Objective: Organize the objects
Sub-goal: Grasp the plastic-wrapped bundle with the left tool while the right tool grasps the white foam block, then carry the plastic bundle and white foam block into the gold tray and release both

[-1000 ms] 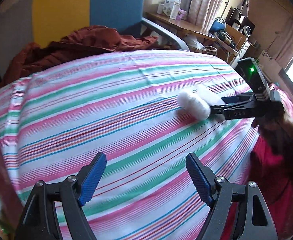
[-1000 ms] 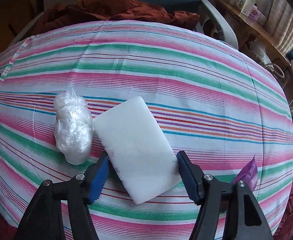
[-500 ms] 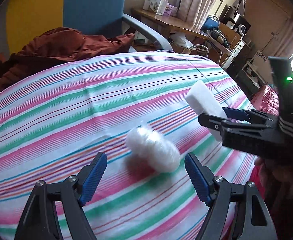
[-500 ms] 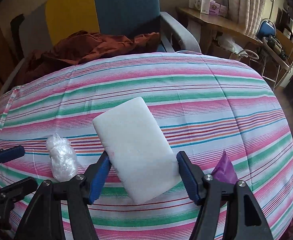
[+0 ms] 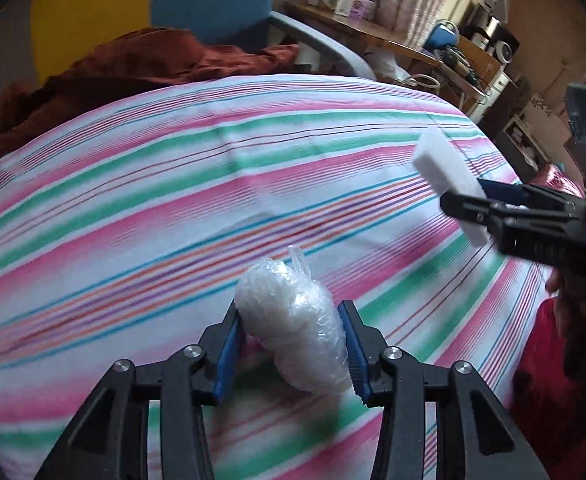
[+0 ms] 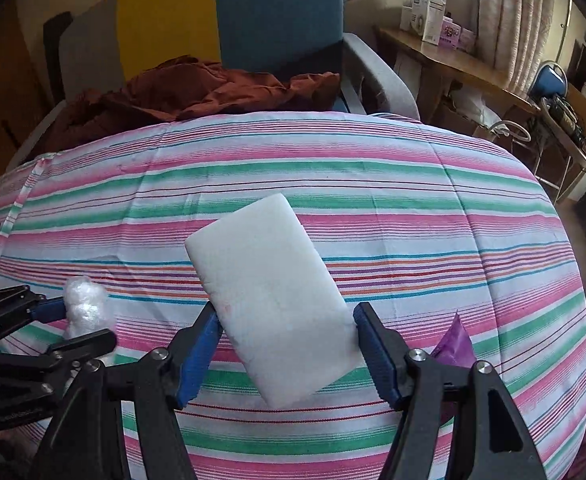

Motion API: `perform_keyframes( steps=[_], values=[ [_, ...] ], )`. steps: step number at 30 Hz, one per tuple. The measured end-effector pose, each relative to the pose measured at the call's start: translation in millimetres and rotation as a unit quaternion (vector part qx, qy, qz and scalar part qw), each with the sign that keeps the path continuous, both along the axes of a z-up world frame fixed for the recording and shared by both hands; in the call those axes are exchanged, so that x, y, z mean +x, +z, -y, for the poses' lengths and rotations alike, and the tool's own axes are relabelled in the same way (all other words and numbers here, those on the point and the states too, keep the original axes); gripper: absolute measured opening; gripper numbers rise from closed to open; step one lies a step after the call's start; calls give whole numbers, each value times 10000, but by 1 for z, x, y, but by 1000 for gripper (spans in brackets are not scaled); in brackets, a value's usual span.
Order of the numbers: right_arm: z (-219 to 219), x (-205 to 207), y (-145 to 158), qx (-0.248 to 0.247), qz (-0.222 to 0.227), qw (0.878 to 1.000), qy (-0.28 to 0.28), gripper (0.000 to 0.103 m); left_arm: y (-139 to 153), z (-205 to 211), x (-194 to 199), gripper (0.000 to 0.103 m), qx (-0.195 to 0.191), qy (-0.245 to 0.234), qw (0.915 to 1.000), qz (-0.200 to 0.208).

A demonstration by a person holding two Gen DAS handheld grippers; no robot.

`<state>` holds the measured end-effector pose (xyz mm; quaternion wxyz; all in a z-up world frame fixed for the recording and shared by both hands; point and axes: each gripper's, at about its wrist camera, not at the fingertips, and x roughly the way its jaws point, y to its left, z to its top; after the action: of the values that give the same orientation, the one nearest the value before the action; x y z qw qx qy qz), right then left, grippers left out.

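Fingers of our left gripper [image 5: 291,344] have just been closing, and their blue pads [image 5: 227,354] now press both sides of a wad of clear plastic wrap [image 5: 293,328], which rests on the striped bedsheet [image 5: 173,208] with its knotted tip poking out ahead of the fingertips. Our right gripper [image 6: 285,356] is clamped on a white foam block [image 6: 269,296]; the block is tilted, juts well past the fingertips, and in the left wrist view it hangs clear above the sheet.

Beside our right fingers, just outside the right-hand one, a small purple packet [image 6: 455,340] stands up from the sheet, partly hidden by the gripper's frame. To the left of those fingers sits our left gripper with its wad, near but not touching. From the left wrist view the right gripper comes in from the right, ahead of and above our left fingers, with bare sheet between the two.

Ahead of both pairs of fingers the sheet runs wide and bare, in pink, green, blue and white stripes, to its far edge. Beyond that edge lies a rumpled rust-brown cloth [image 6: 197,92] in front of a blue chair [image 6: 281,12] with grey arms and a yellow panel [image 6: 165,20]. Further right, past where the sheet drops away, a wooden desk [image 6: 453,60] carries small boxes under a curtained window. Near our right fingers' right side the sheet's edge gives way to dark red fabric [image 5: 549,380].
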<state>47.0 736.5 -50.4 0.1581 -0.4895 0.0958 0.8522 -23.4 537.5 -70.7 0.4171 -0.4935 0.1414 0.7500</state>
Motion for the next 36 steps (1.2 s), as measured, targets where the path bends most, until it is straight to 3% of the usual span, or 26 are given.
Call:
perform_keyframes(
  steps=[7,12,23,31,36],
  values=[
    [5,-4,-13,86,384,9992,-49,68,32,93,4,47,-39,356,9977,-567],
    [31,-11,-3,103,499,9986,109,68,55,143,1,47,58,726,9939,-831],
    [151,-42,41,84,315,9944,1003,68,78,229,12,47,185,1264,9839,-1247],
    [250,-63,56,-214,88,9862,1641,68,80,296,13,47,362,1675,9778,-1206],
    [312,-67,59,-500,-92,9785,1997,68,81,357,5,47,579,2211,9676,-1072]
  ],
)
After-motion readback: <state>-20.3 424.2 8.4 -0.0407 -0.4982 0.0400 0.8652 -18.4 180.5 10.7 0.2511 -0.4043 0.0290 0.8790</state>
